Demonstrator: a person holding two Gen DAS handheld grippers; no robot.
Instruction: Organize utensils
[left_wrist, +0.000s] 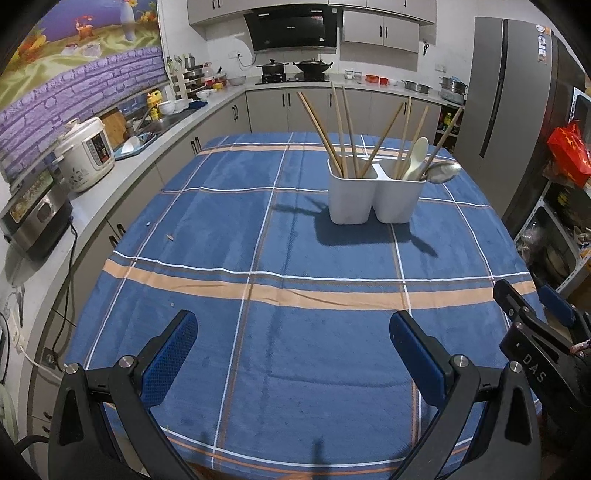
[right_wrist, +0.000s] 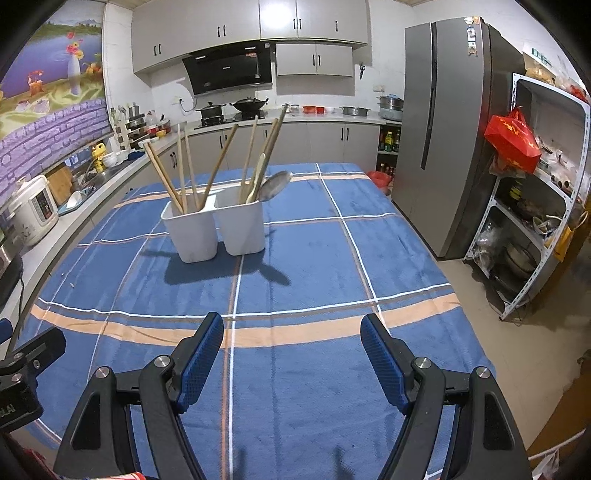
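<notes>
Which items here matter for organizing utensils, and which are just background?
Job:
white two-compartment holder
chopsticks, in both compartments
white spoon and metal spoon, in the right compartment
left gripper and right gripper, both open and empty

Background:
rice cooker
fridge
red bag
checked tablecloth

Bright overhead light, sharp focus, dark shadows, strong fisheye bending at edges.

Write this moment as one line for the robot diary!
left gripper: open, empty | right gripper: open, empty | chopsticks, spoons: in white holder | tablecloth: no loose utensils
</notes>
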